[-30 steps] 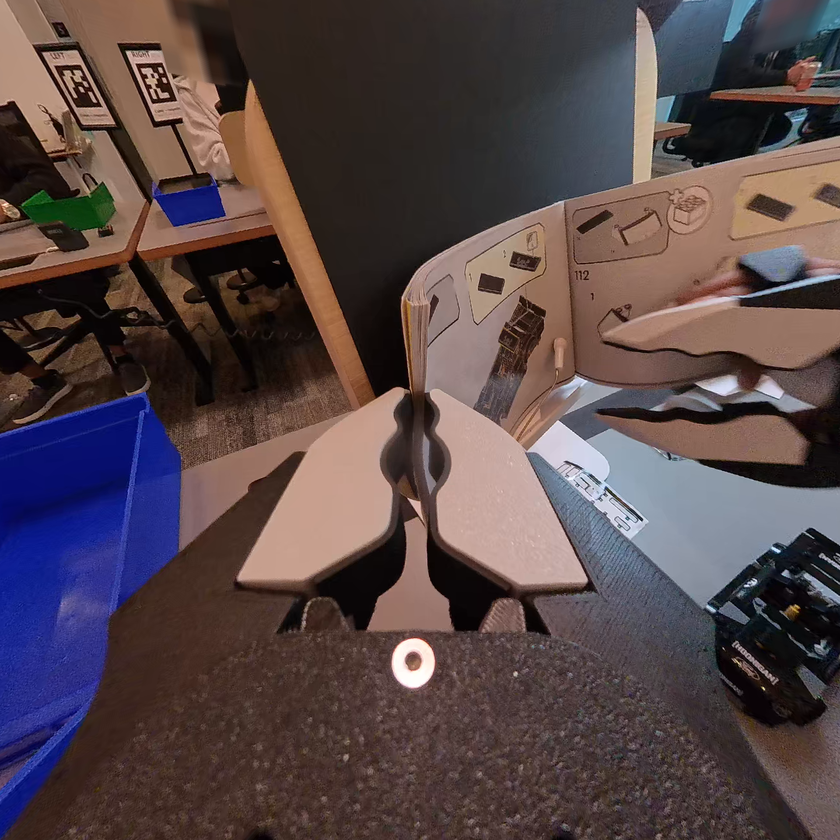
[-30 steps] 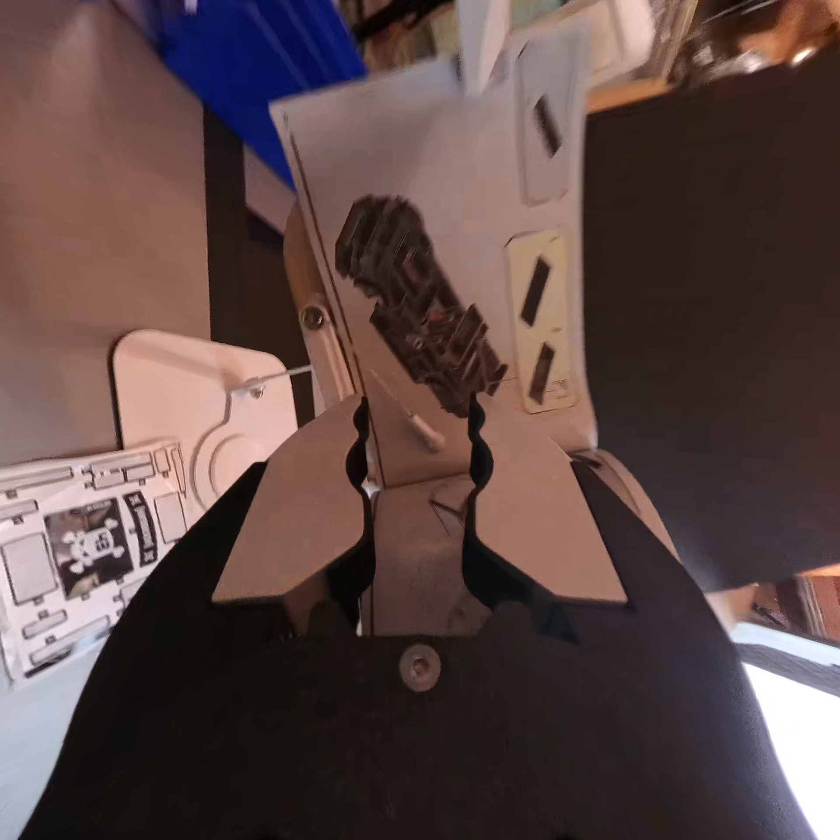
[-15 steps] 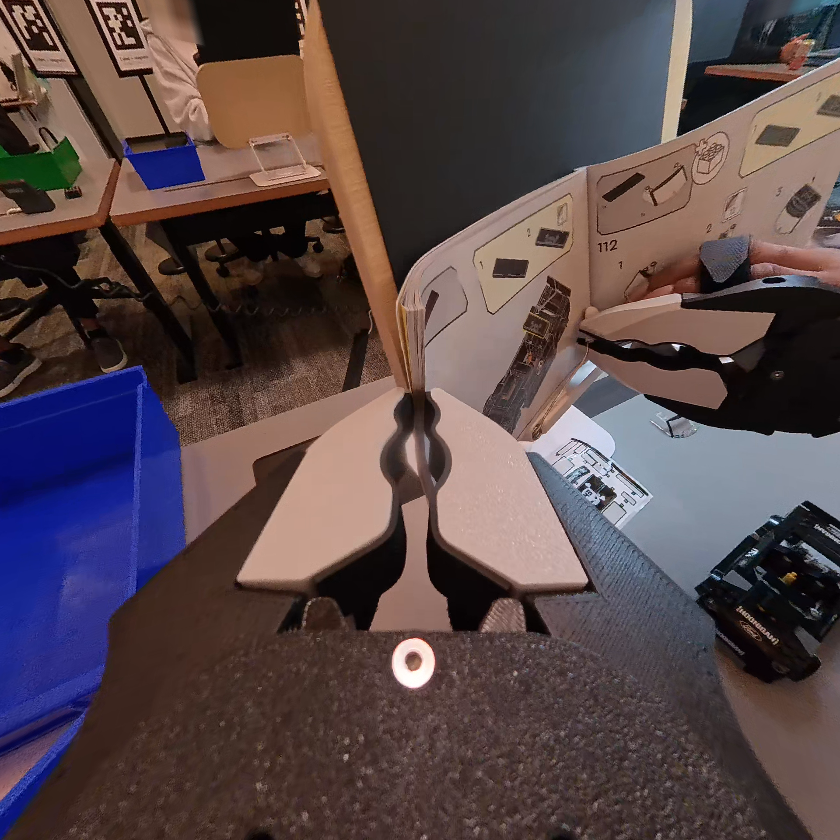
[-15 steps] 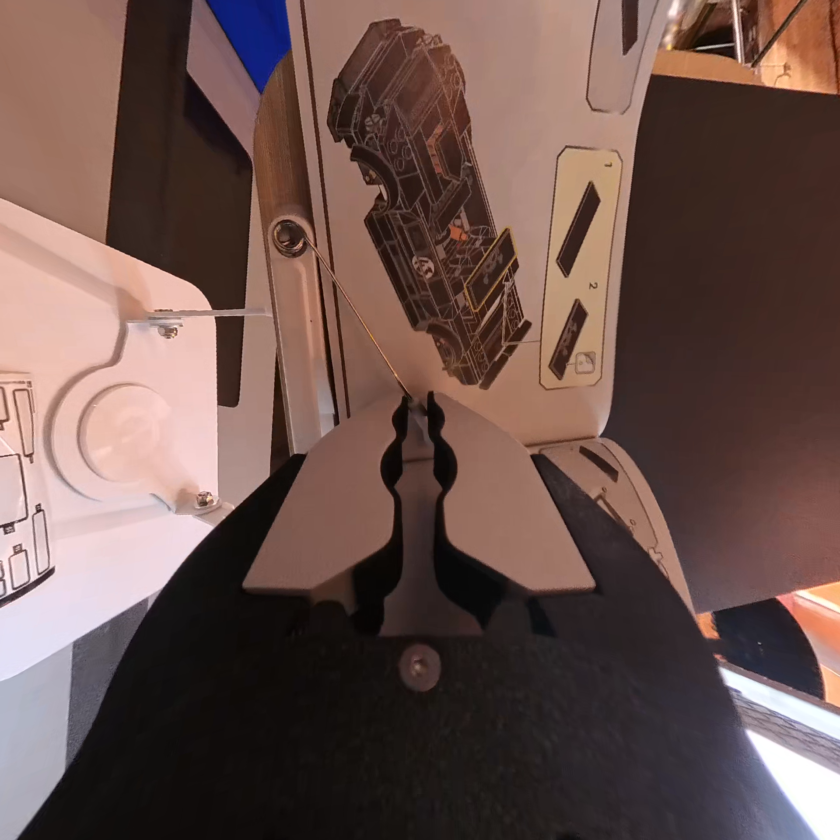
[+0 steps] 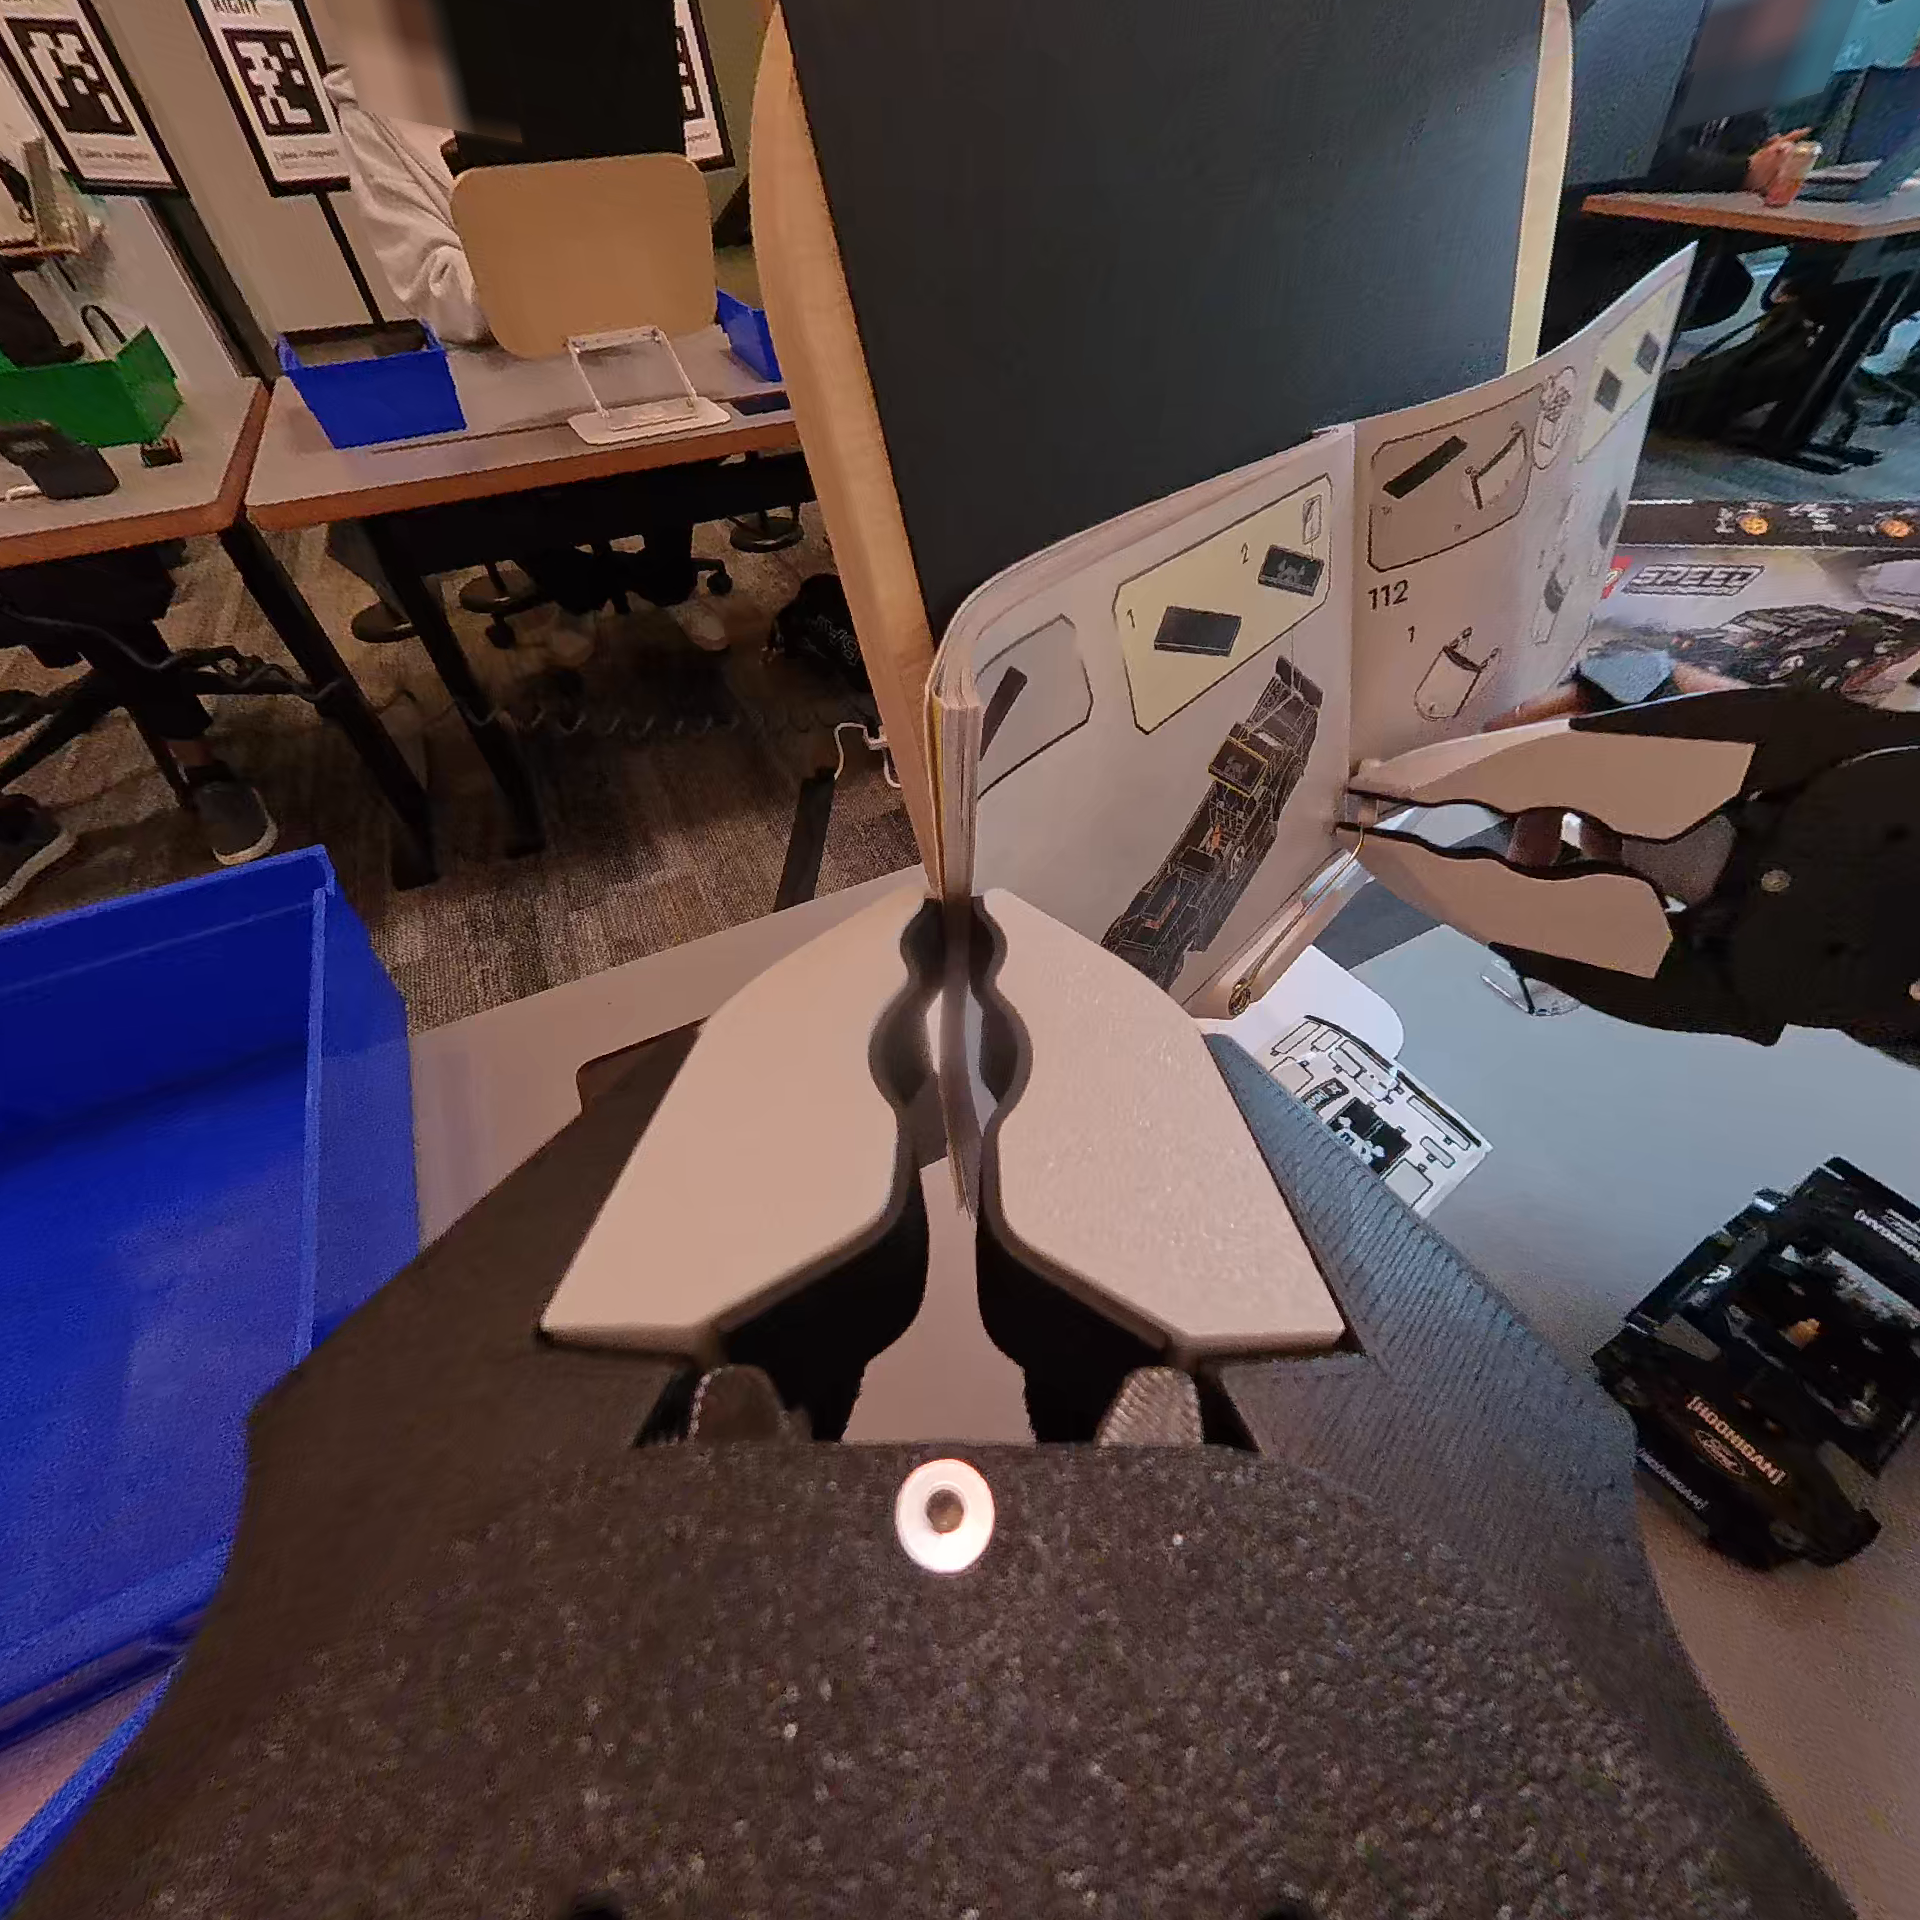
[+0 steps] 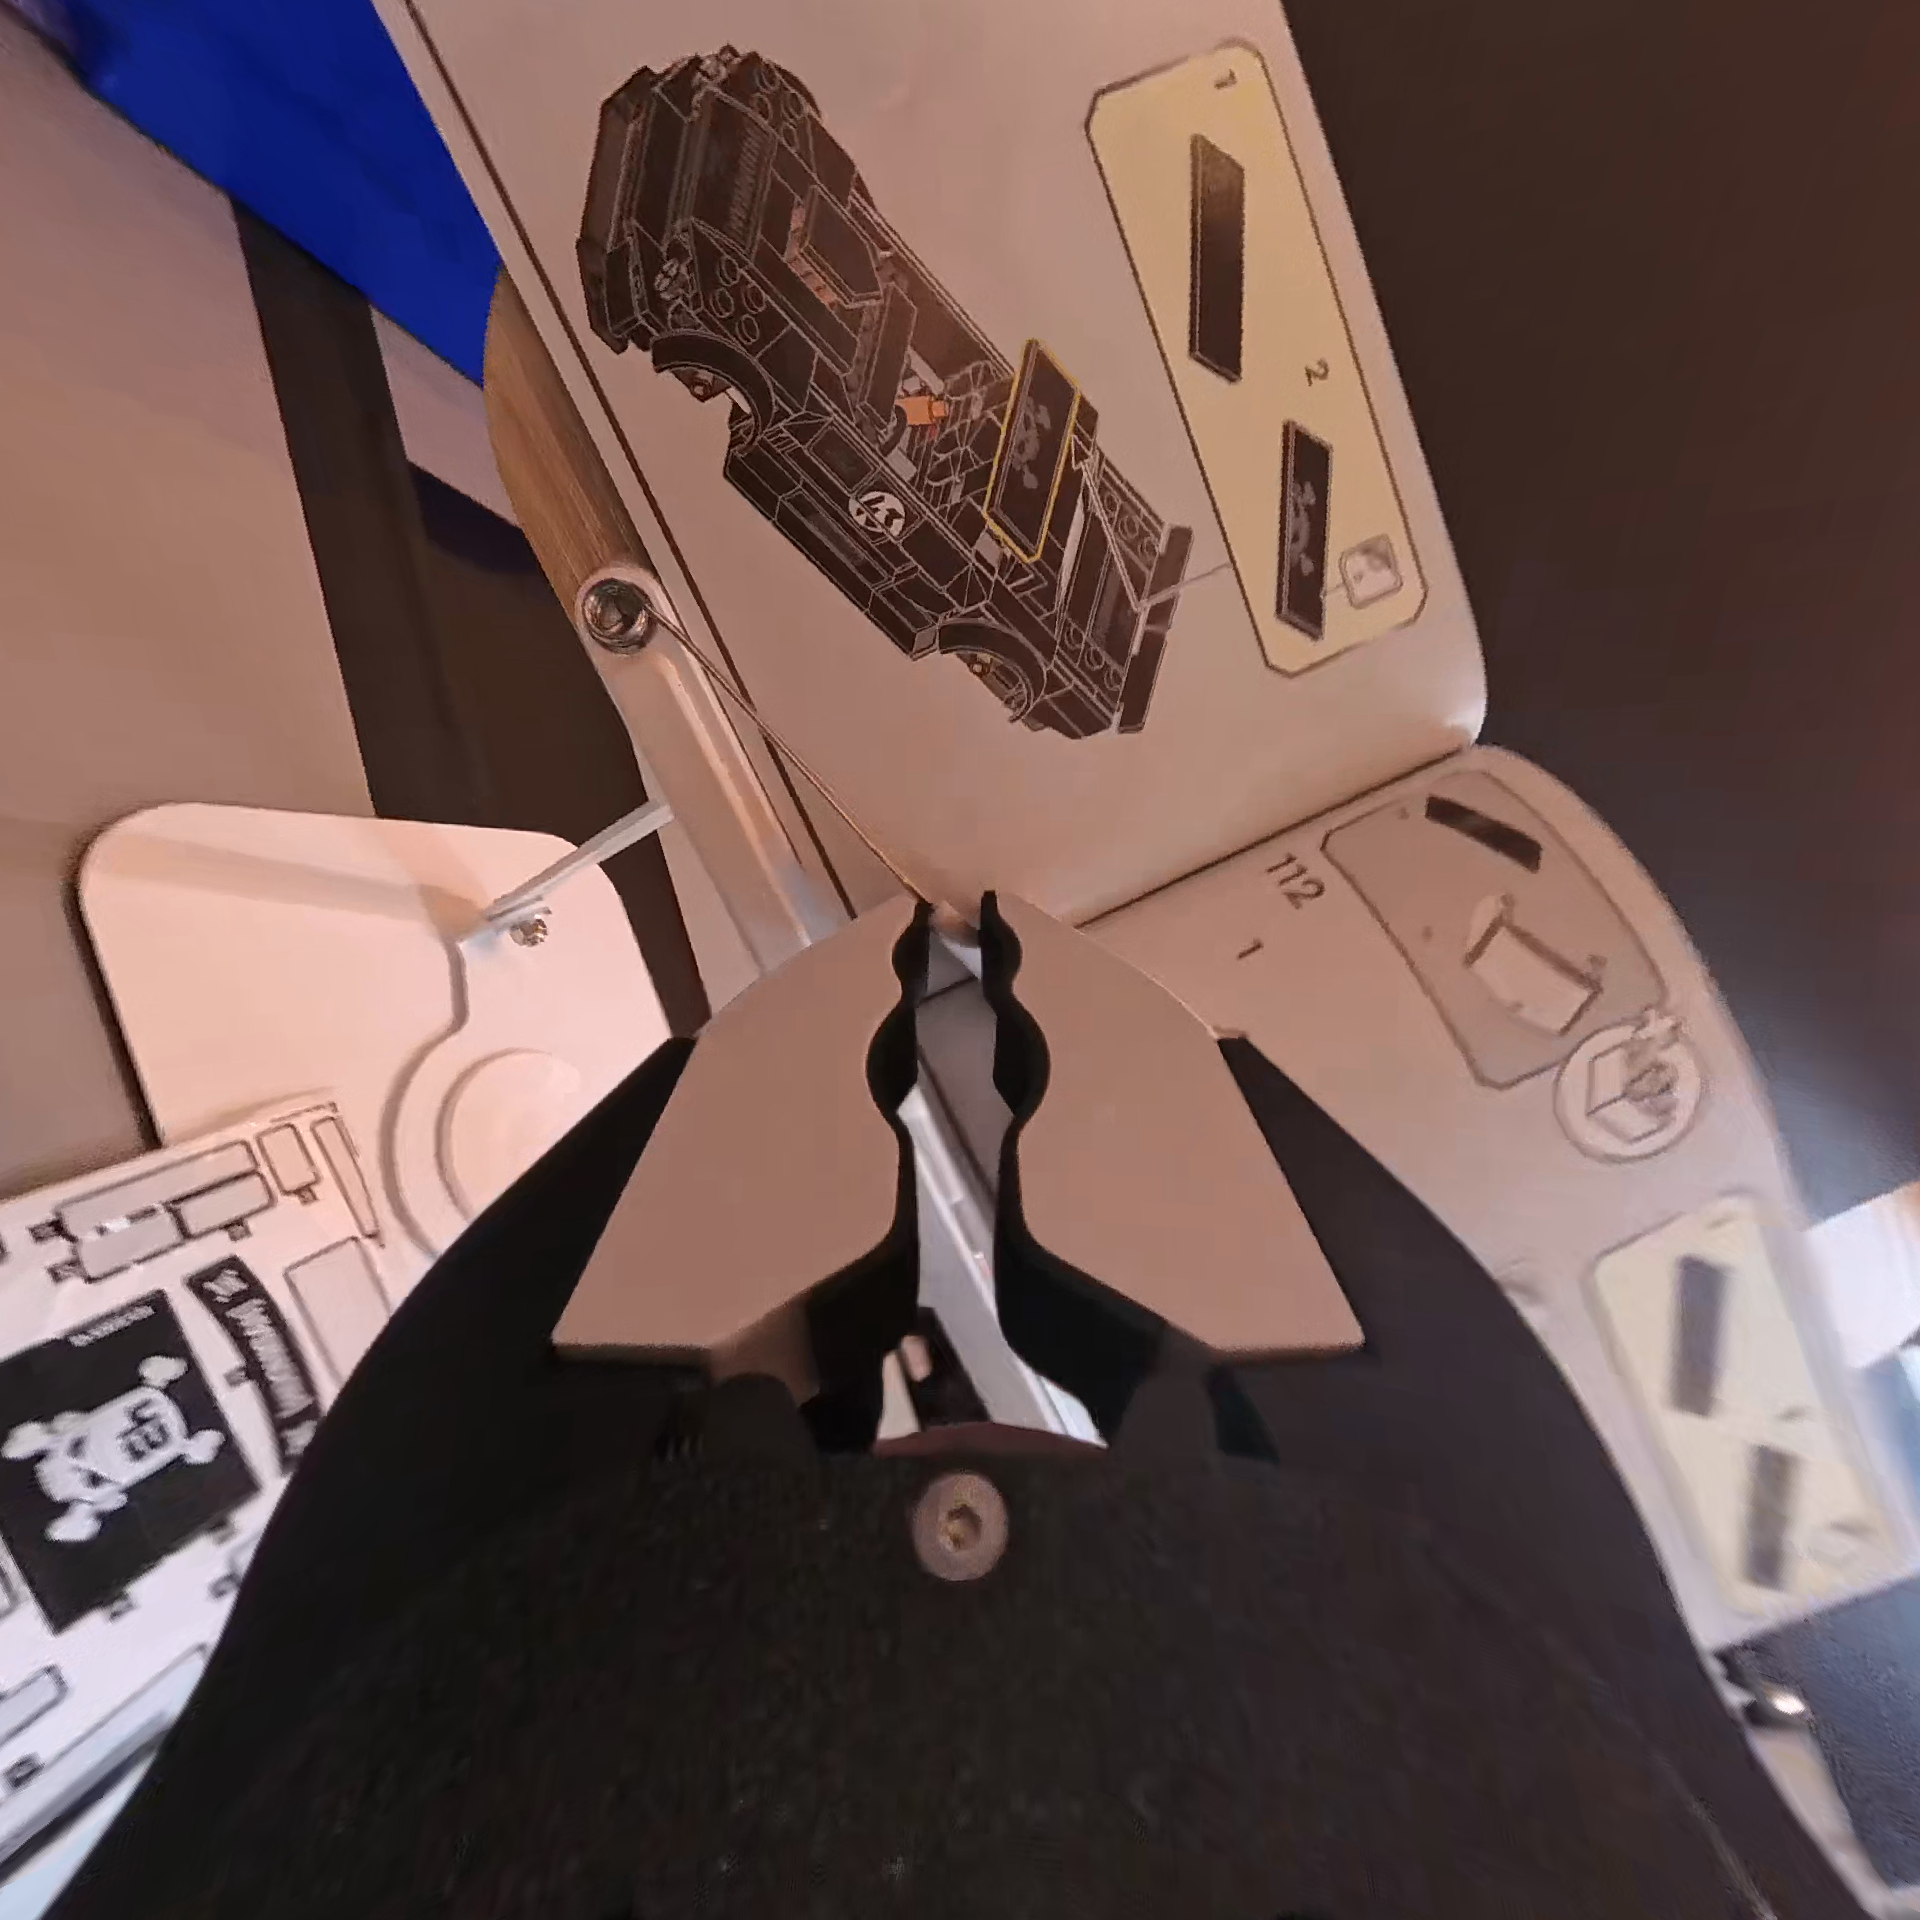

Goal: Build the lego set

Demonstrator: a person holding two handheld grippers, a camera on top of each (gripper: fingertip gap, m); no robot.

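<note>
Above the surface [image 5: 1558, 1091], the instruction booklet [image 5: 1195, 665] is clamped edge-on by the left hand-held gripper [image 5: 951, 914]; the right hand-held gripper [image 6: 951, 914], open a second ago, is now closed on the stand's page-holder wire [image 6: 790, 769], so the page can be pinned; the car [image 5: 1777, 1382] waits nearby.

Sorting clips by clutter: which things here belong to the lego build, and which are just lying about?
Belongs to the build:
- instruction booklet, pinched by the left claw
- right claw at the book stand's wire page holder
- black lego car
- sticker sheet

Lying about:
- blue bin
- set's box
</note>
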